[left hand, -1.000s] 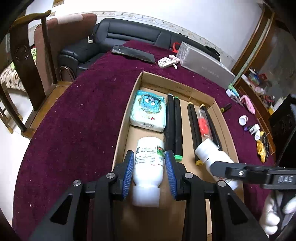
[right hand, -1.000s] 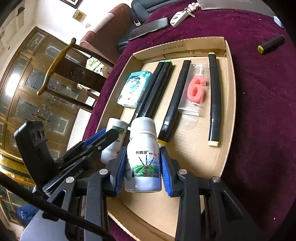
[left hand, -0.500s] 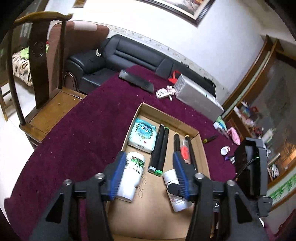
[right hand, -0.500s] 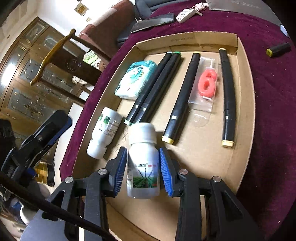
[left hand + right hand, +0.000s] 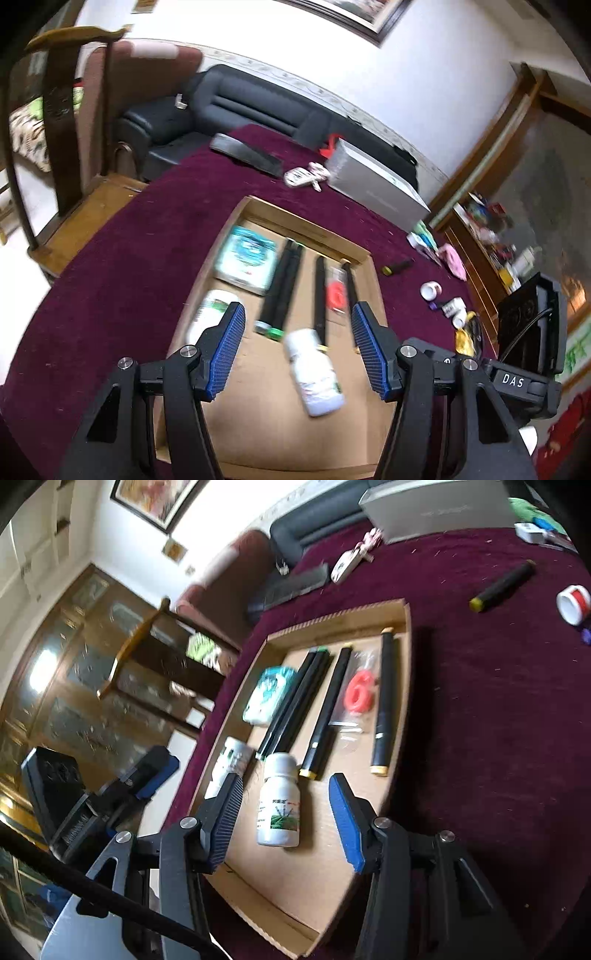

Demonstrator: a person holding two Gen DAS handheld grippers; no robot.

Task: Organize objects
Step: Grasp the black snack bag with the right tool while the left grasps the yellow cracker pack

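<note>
Cardboard tray [image 5: 400,686] sits on the maroon surface [image 5: 480,720], contents in a tidy row. Left to right: tissue pack [image 5: 267,696] with a white bottle [image 5: 231,760] lying below it, paired black markers [image 5: 295,701], second white bottle [image 5: 279,801] lying flat with its green label up, single marker [image 5: 327,709], red "6" candle [image 5: 358,692], last marker [image 5: 384,701]. Lying flat likely stops the bottles tipping. Left tool [image 5: 297,349] open, empty. Right tool [image 5: 284,814] opening, its pads clear of the second bottle. Loose marker [image 5: 502,585] and tape roll [image 5: 572,603] wait outside.
</note>
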